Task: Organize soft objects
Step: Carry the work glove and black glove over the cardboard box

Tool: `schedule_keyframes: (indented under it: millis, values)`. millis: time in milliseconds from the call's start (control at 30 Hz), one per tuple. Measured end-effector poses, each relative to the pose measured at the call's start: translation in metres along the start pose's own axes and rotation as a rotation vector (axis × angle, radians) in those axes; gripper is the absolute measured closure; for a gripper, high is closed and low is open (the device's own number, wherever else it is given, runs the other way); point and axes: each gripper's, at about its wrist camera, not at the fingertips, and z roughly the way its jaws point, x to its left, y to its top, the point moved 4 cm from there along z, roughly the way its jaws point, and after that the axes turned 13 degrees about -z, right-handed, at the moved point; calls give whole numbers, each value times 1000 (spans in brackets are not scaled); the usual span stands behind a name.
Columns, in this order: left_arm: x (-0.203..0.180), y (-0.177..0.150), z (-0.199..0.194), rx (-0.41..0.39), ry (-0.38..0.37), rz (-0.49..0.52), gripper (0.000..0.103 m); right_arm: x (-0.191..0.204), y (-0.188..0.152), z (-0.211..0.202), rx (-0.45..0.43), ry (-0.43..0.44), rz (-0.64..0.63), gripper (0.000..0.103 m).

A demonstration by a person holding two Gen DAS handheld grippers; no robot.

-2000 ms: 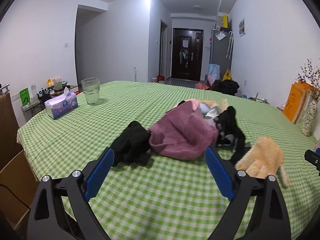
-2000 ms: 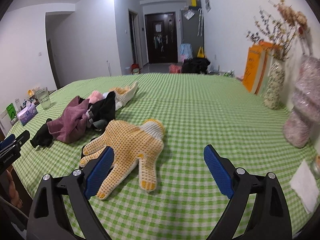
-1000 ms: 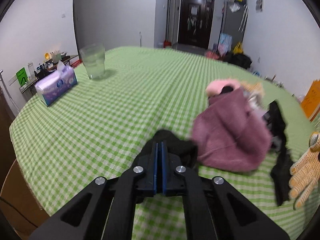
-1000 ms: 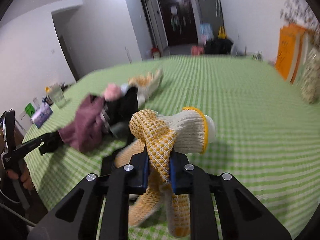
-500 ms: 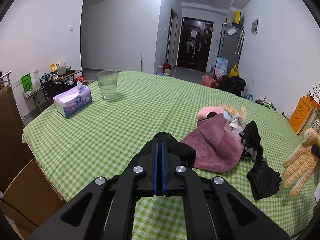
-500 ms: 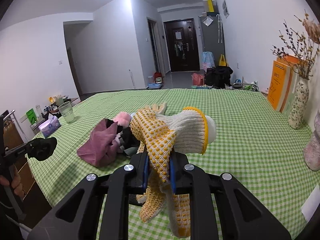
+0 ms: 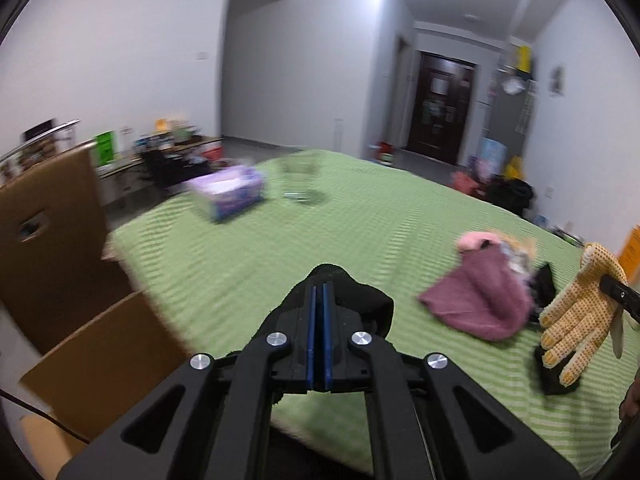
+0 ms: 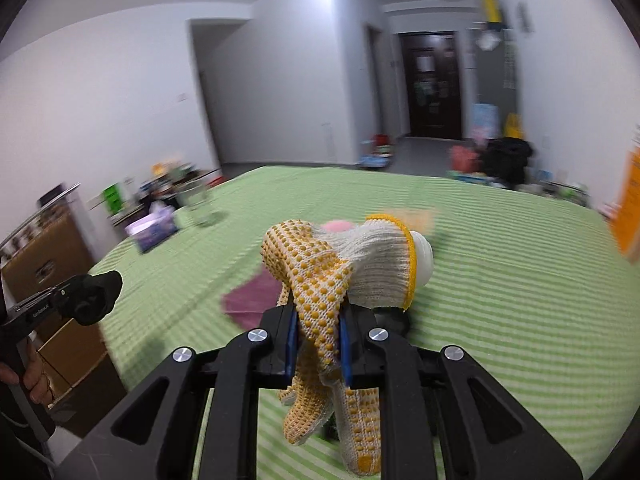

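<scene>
I have two grippers up, each carrying one soft thing. My left gripper [image 7: 319, 332] has its jaws pressed together on one black cloth [image 7: 352, 300], which bunches over the blue pads and hangs clear above the near edge of the tabletop [image 7: 280, 248]. My right gripper [image 8: 318, 348] has its jaws clamped on one yellow-dotted glove [image 8: 332, 276]; the cuff bulges forward and the fingers dangle below the pads. From the left camera I see that same glove held in the air at the far right.

On the green checked cloth lies one pile: a single mauve towel [image 7: 480, 304] in front, one pink fluffy piece [image 7: 474, 240] behind it, and some pale and dark bits I cannot count through the blur. One more black piece [image 7: 554, 376] lies on the tabletop under the hanging glove.

Farther back stand one drinking glass [image 7: 300, 180] and one tissue box [image 7: 228, 192], near each other. One brown cardboard box [image 7: 100, 352] sits below the tabletop's left edge. In the right camera, a hand [image 8: 36, 376] holds the left gripper's handle.
</scene>
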Motion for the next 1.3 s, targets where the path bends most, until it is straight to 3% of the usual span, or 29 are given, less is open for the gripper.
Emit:
schedule_keyframes:
  millis: [200, 233, 400, 467, 567, 667, 867, 1100, 1300]
  values:
    - [106, 3, -22, -31, 247, -147, 103, 120, 38, 68, 2, 350, -161, 86]
    - [121, 2, -24, -30, 284, -169, 103, 155, 43, 81, 8, 446, -197, 86]
    - [199, -18, -43, 0, 493, -268, 103, 281, 46, 115, 72, 765, -313, 86]
    - [231, -22, -50, 12, 577, -331, 103, 319, 42, 120, 95, 854, -360, 86]
    - [251, -18, -60, -9, 599, -373, 103, 365, 34, 121, 123, 959, -422, 86]
    - [267, -16, -66, -20, 644, -372, 102, 383, 31, 118, 134, 1002, -464, 86]
    - [287, -26, -59, 32, 667, -415, 103, 414, 25, 145, 198, 992, -496, 86]
    - [317, -70, -9, 351, 640, -498, 103, 463, -17, 191, 435, 893, -610, 86]
    - [324, -90, 10, 451, 617, -512, 103, 488, -42, 212, 524, 872, -664, 86]
